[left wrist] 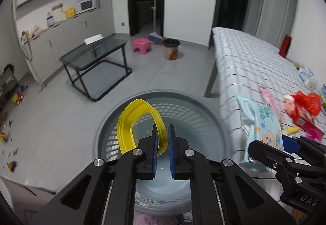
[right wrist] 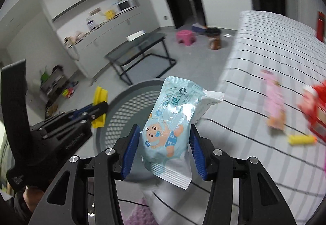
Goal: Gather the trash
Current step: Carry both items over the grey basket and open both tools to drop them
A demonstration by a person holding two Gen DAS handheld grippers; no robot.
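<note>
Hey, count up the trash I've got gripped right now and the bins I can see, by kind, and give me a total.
Yellow plastic lid, in the left tool: 1
Blue wet-wipe packet, in the right tool: 1
Grey mesh basket below them: 1
Brown waste bin across the room: 1
Total: 4

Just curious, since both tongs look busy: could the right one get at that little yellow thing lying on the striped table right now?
Probably not yet. The right tongs are shut on the blue wipes packet, so they lack free jaws for the small yellow piece, though nothing blocks the way across the striped table.
</note>
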